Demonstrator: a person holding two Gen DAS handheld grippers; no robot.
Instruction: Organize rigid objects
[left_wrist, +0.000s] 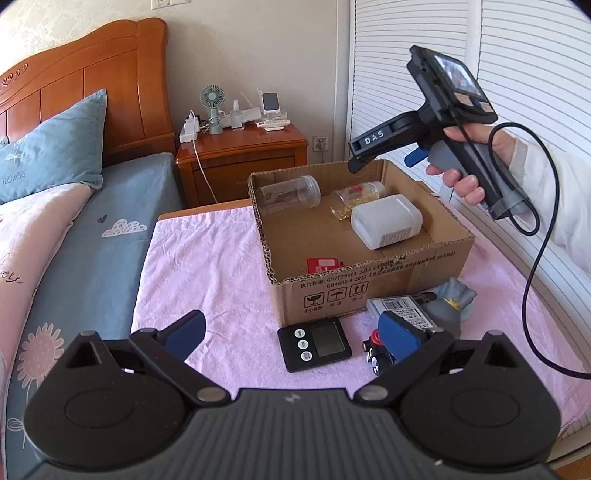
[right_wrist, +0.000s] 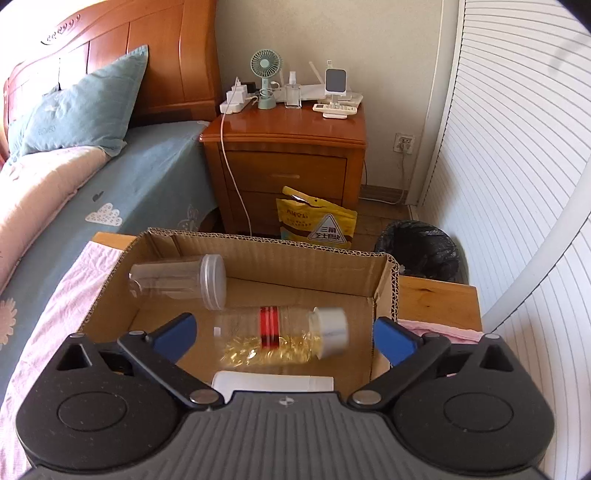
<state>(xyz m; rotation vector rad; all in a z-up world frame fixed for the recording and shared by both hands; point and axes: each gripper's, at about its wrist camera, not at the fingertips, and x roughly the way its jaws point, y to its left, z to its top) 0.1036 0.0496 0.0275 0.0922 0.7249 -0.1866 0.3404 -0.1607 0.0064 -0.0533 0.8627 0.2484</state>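
Observation:
An open cardboard box (left_wrist: 369, 291) stands on a table with a pink cloth (left_wrist: 207, 266). In it lie a clear empty jar (left_wrist: 288, 194), a clear bottle of yellow capsules (left_wrist: 356, 197), a white box (left_wrist: 386, 221) and a red item (left_wrist: 325, 265). In front of the box lie a black timer (left_wrist: 314, 343), a small black and red toy (left_wrist: 373, 350), a labelled box (left_wrist: 402, 308) and a grey figurine (left_wrist: 452, 299). My left gripper (left_wrist: 291, 334) is open above the timer. My right gripper (right_wrist: 282, 338) is open and empty above the box, over the capsule bottle (right_wrist: 284, 338) and near the jar (right_wrist: 177, 280); the left wrist view shows it too (left_wrist: 384, 147).
A bed with a blue sheet (left_wrist: 96, 236) and pillow lies left of the table. A wooden nightstand (right_wrist: 291, 155) with a fan and small items stands behind. A yellow bag (right_wrist: 317, 221) and a black bin (right_wrist: 421, 251) sit on the floor. White slatted doors (right_wrist: 517, 184) are on the right.

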